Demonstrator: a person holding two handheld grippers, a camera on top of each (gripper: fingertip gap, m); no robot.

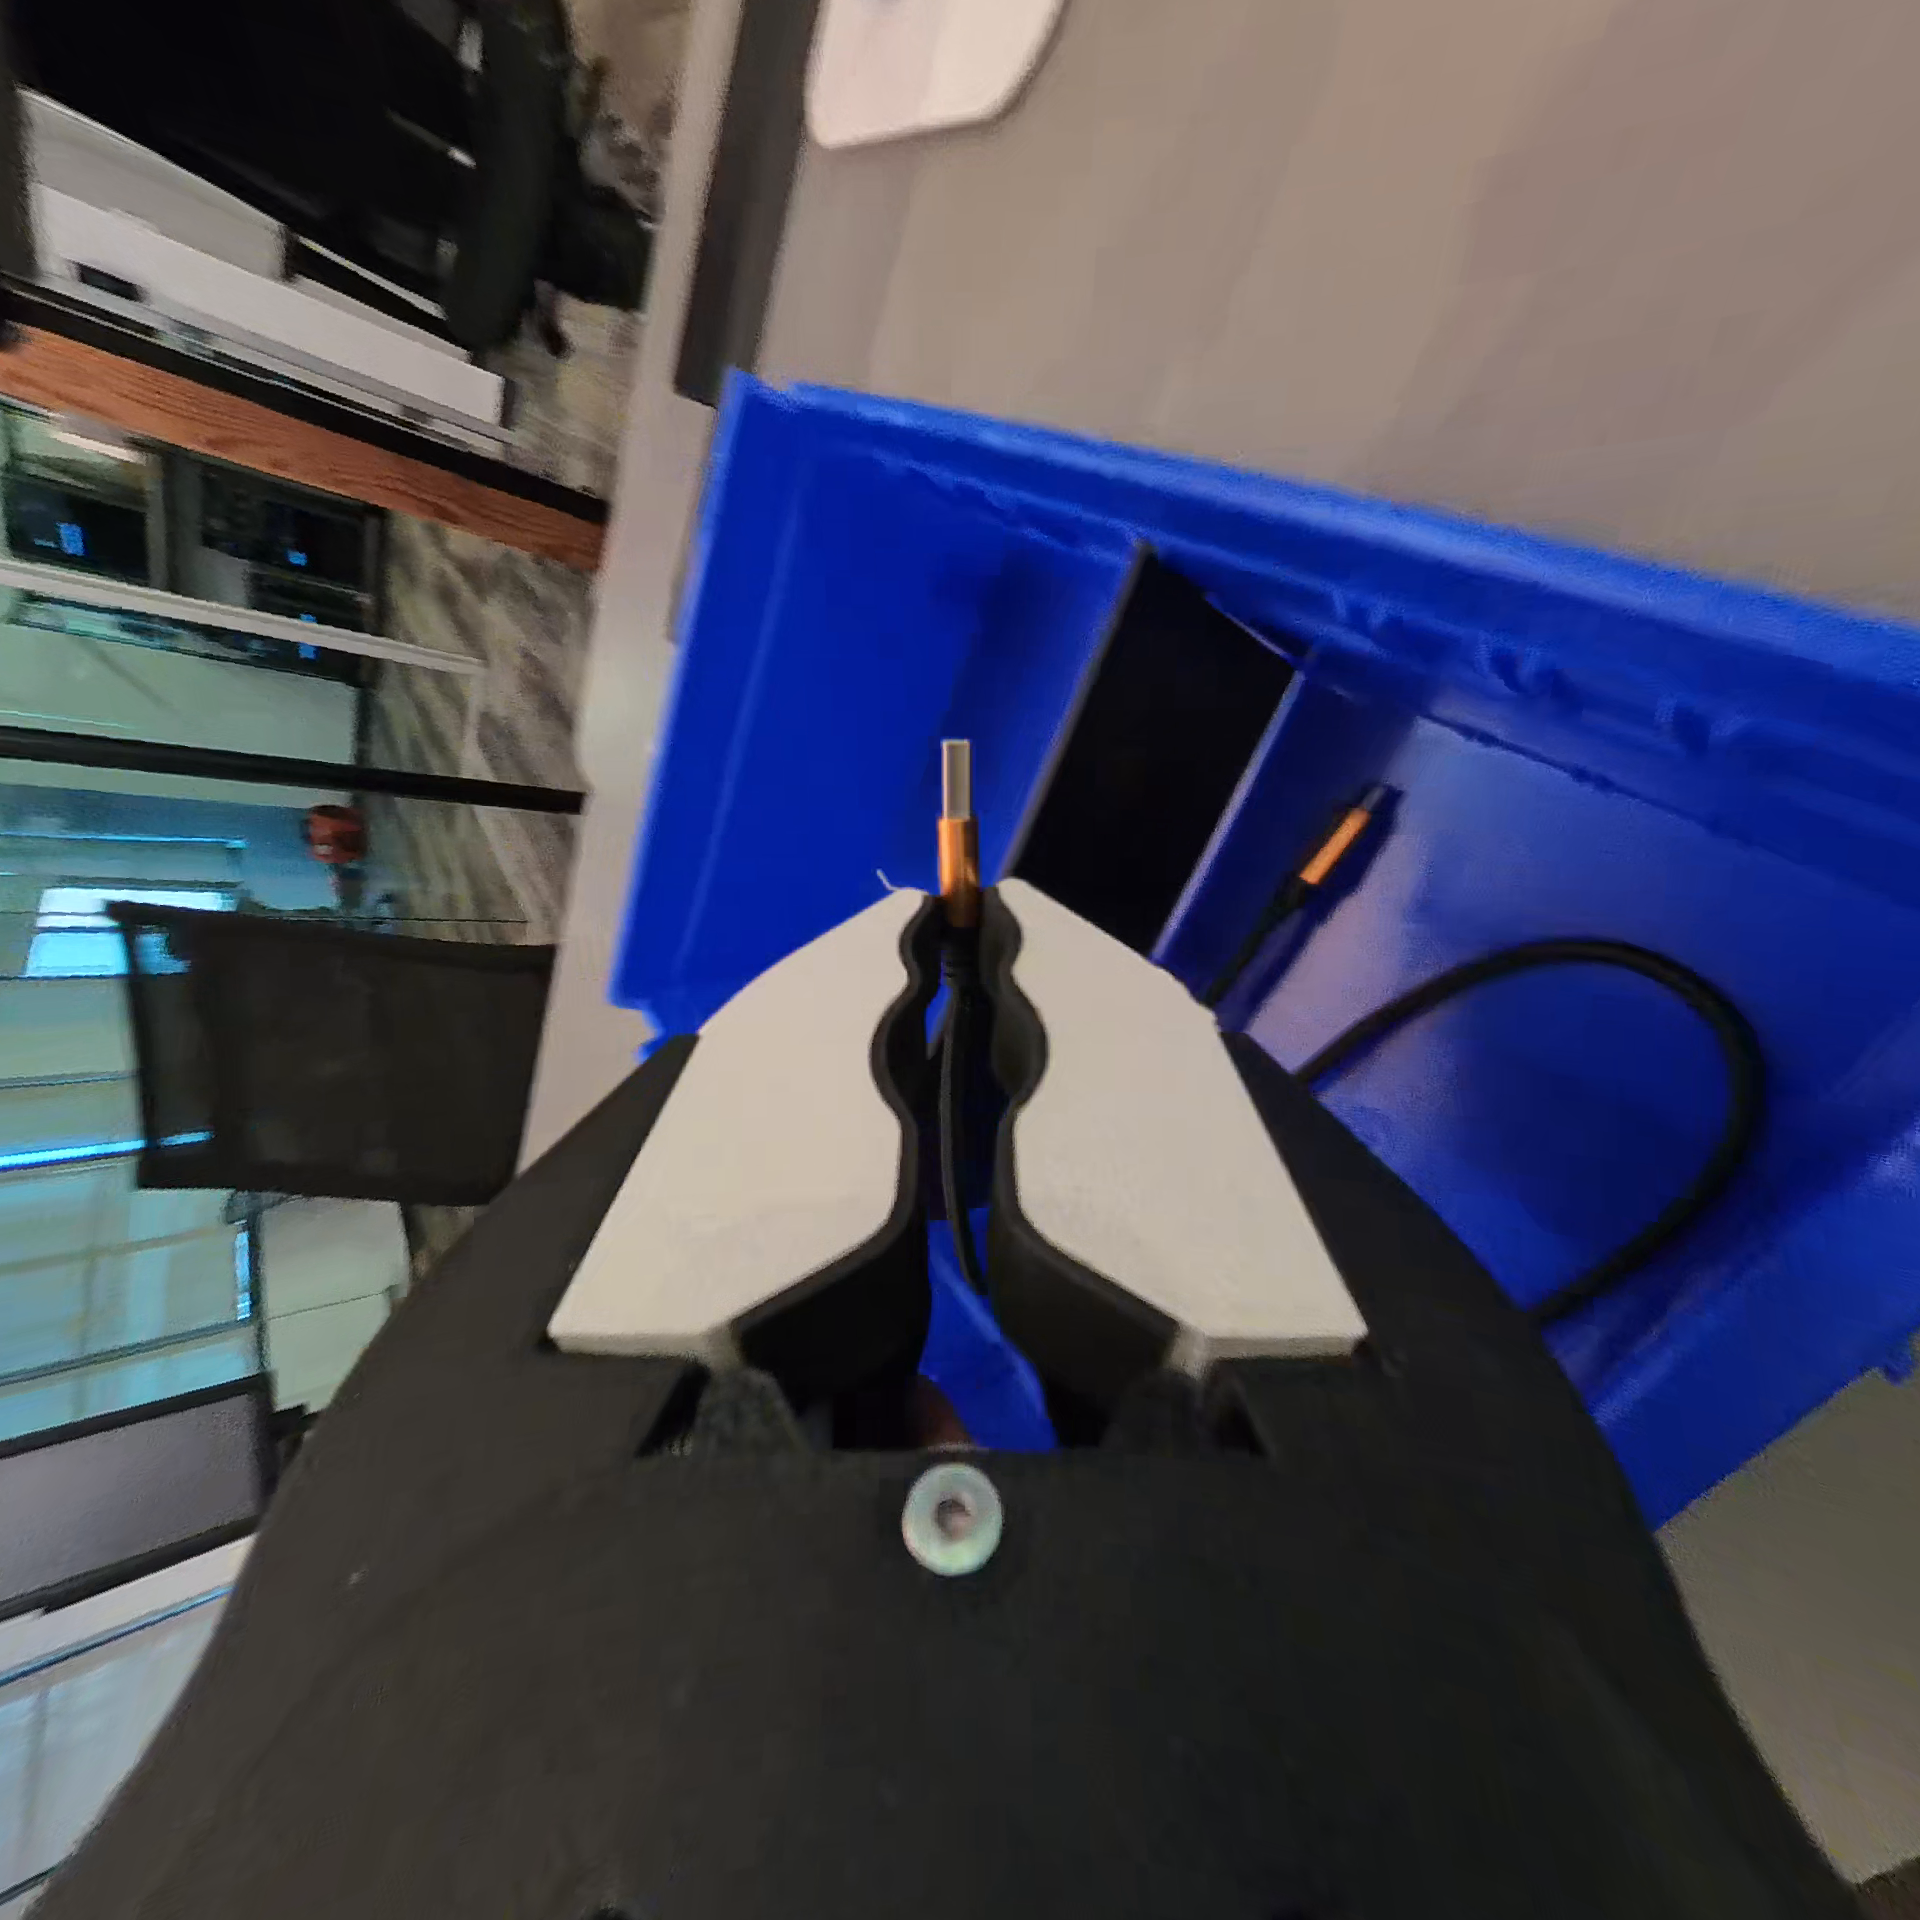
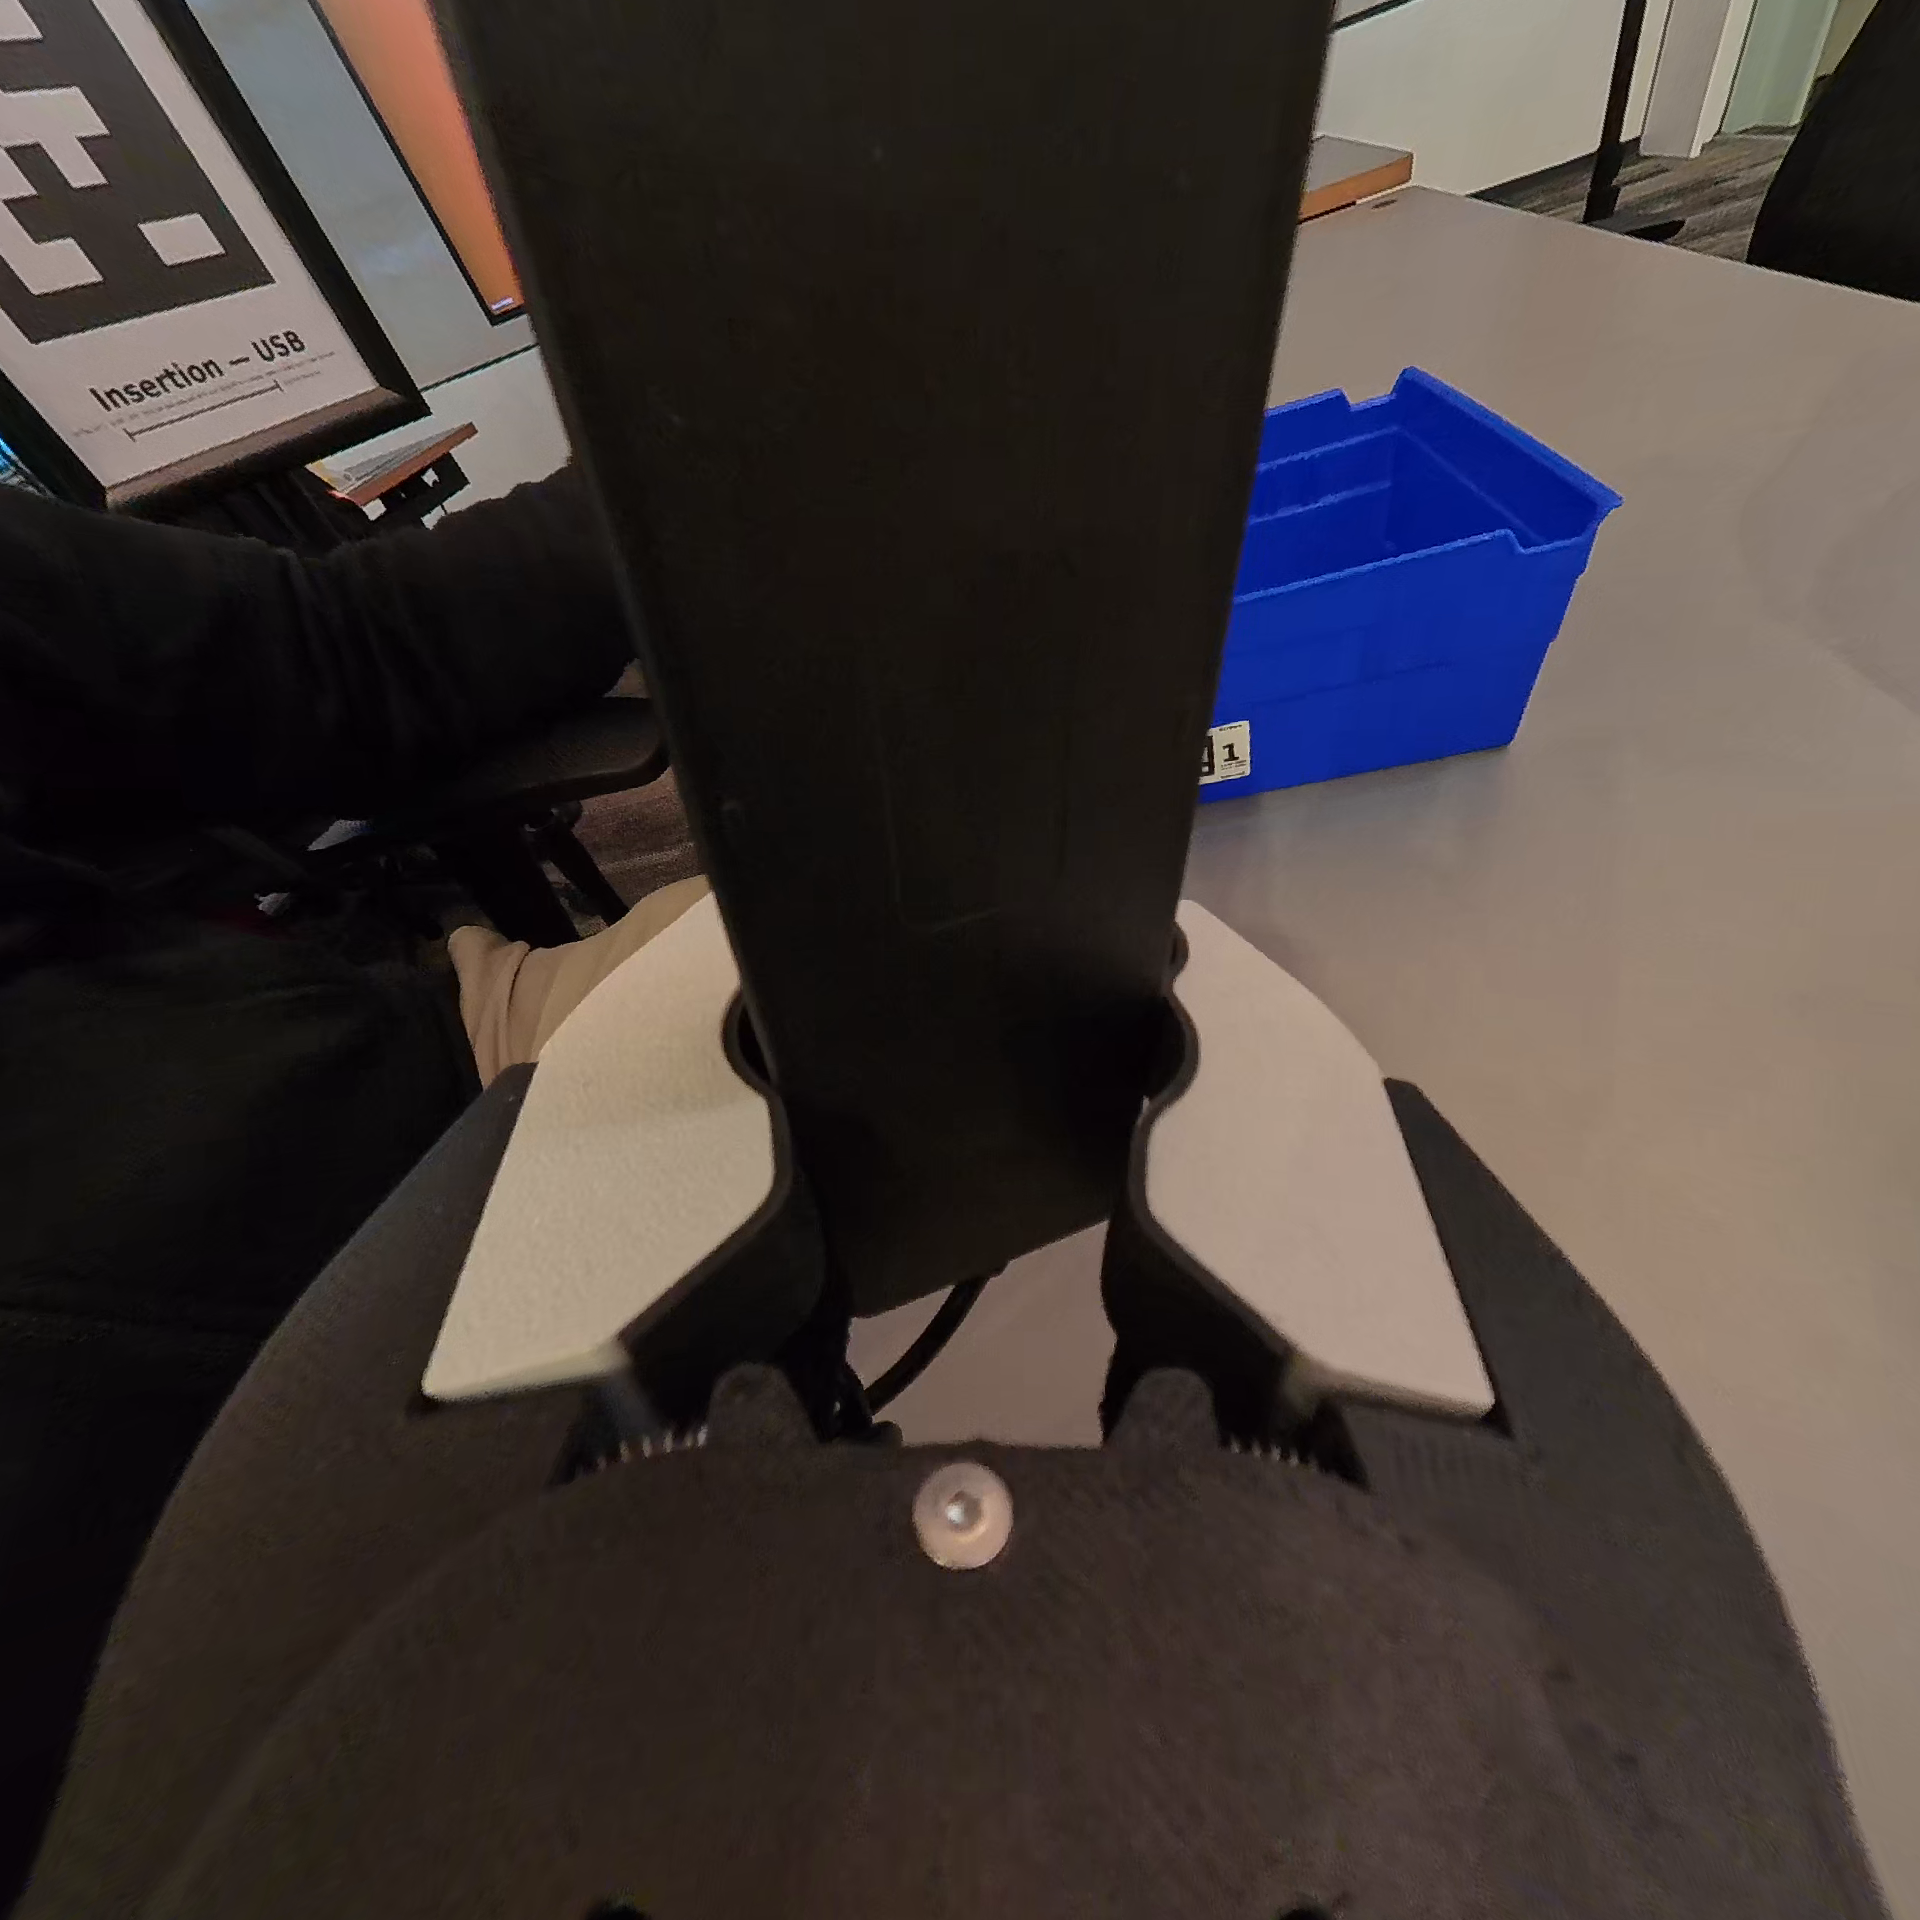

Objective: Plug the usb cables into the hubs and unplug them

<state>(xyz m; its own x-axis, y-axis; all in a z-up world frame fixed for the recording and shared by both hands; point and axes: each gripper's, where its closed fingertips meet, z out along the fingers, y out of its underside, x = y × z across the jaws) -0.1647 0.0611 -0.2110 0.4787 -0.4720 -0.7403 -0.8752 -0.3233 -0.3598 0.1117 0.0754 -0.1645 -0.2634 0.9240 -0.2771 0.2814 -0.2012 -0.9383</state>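
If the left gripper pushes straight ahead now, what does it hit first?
Probably the blue bin: the left gripper holds a USB plug whose tip points at the bin's inner wall, just left of the black hub. Depth is unclear.

Left gripper [image 1: 961,909] pinched tight on a USB plug [image 1: 957,831], orange sleeve between the fingertips, silver tip sticking out in front. Black cable [image 1: 954,1122] running back down the gap between the two fingers [image 1: 769,1122]. Just past the tip, a blue bin [image 1: 831,644] on a grey table [image 1: 1455,260]. Inside the bin, a flat black hub [image 1: 1153,748] standing on its edge, close beside the held plug, not touching. More to the right in the bin, a second orange plug [image 1: 1335,847] with its black cable [image 1: 1704,1091] bent in a big loop.
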